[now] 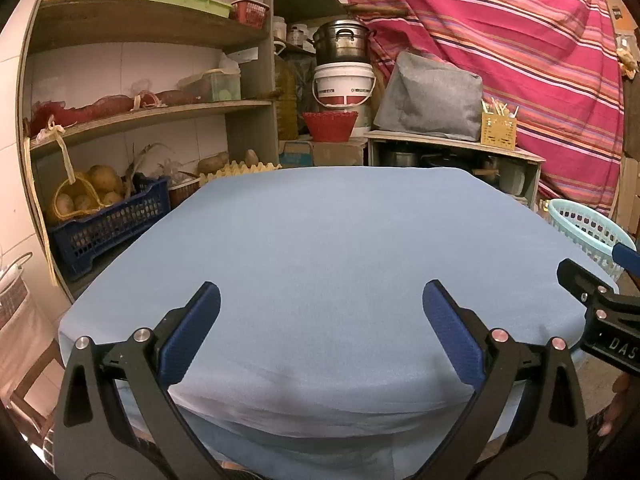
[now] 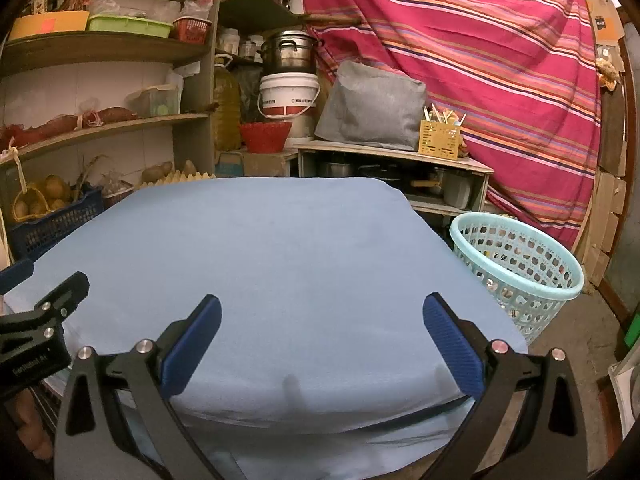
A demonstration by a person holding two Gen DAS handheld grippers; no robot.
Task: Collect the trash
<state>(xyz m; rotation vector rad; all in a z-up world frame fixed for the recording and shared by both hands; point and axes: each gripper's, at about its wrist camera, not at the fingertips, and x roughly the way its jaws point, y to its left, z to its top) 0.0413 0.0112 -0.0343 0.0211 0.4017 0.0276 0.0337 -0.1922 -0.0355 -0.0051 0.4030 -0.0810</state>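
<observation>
**Presently: table bare, basket loaded, both tools empty**

Nearest, we list the left gripper (image 1: 320, 312), jaws spread wide, nothing between its blue pads (image 1: 192, 332). Beside it, the right gripper (image 2: 320, 316), likewise spread wide and empty. Both hang over the near edge of the table.

Next, the table (image 2: 280, 260) under a pale blue cloth. We find no trash on it in either view; the cloth lies flat, with faint creases at the near edge.

Off the table's right side, on the floor, the light blue perforated basket (image 2: 520, 264). Through its holes we make out scraps of mixed colour, which we take for collected trash; what they are we cannot tell.

Farther back, wooden shelves (image 1: 152, 112) with a dark blue crate of potatoes (image 1: 104, 216), a white bucket (image 1: 344, 84) under a metal pot, a grey padded cover (image 2: 372, 108), and a striped red cloth (image 2: 480, 60) hung behind.

Step in hand, by our judgement: collection on the table looks finished, or a search for remaining pieces is due. The next move calls for scanning the floor and table edges before either tool closes on anything.
</observation>
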